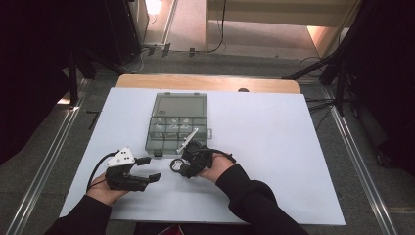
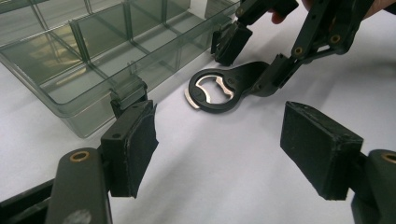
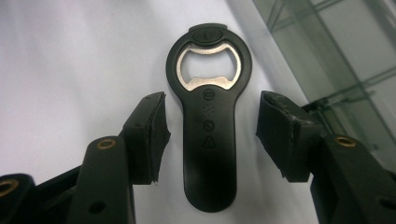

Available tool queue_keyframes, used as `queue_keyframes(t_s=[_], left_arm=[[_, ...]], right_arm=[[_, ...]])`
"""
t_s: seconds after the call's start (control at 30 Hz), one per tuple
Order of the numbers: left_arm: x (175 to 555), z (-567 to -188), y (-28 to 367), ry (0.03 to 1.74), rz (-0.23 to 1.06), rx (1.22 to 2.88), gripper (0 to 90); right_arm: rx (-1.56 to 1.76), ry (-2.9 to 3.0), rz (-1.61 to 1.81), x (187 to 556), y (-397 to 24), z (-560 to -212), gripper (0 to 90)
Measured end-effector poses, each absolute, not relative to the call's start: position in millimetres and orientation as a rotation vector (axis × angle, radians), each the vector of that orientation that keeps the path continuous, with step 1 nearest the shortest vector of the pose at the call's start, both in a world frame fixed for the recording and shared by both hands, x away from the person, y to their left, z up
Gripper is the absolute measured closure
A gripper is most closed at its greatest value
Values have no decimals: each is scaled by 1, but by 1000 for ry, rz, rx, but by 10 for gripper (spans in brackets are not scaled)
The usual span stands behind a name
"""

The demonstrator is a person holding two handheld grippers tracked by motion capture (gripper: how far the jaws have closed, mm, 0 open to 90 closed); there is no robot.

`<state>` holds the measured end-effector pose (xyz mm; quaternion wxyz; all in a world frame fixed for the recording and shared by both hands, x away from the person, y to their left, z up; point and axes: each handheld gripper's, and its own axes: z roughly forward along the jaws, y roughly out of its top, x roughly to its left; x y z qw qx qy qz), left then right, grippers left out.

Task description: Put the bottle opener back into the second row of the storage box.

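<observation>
Right gripper view puts the bottle opener [image 3: 208, 121] flat on the white counter [image 3: 70, 56], handle running down between the two pads, metal ring end pointing away. Right gripper [image 3: 210, 135] is open: the jaws straddle the handle with a gap on each side, no contact that I can see. So my read is pre-grasp, nothing lifted yet; closing on the handle and everything after it is left to do. High view: the opener [image 1: 176, 165] sits just near of the clear compartment box [image 1: 176, 123], whose lid is folded back on the far side, and the right gripper [image 1: 192, 161] is over it, at the box's near right corner. Likely destination is one of the compartments, but that's a guess. A thin white stick-like thing [image 1: 188, 140] lies in the box's near right area; can't tell what it is. Left gripper [image 1: 147, 169] is to the left, near side, well apart from the opener, jaws spread, holding nothing. Left gripper view backs this up: opener [image 2: 217, 88] lies on the counter just beside the box [image 2: 84, 70] wall, with the right gripper's pads [image 2: 231, 42] either side of its handle.
</observation>
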<state>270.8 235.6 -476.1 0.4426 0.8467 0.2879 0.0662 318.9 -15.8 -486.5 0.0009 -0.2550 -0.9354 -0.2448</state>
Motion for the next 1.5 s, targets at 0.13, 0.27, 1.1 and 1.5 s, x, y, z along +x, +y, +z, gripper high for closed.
queue_keyframes(t_s=[0.13, 0.27, 1.1, 1.5], left_arm=[[271, -476, 235, 717, 165, 2101, 268], [271, -476, 235, 719, 163, 2100, 268], [271, -476, 235, 716, 157, 2100, 268], [272, -476, 236, 716, 159, 2099, 268]], right_arm=[[-802, -2977, -738, 317, -13, -486, 491], [-807, -3007, -731, 315, -11, -486, 530], [-798, -2976, -738, 322, -16, -484, 665], [-803, -2951, -760, 323, -19, -482, 665]])
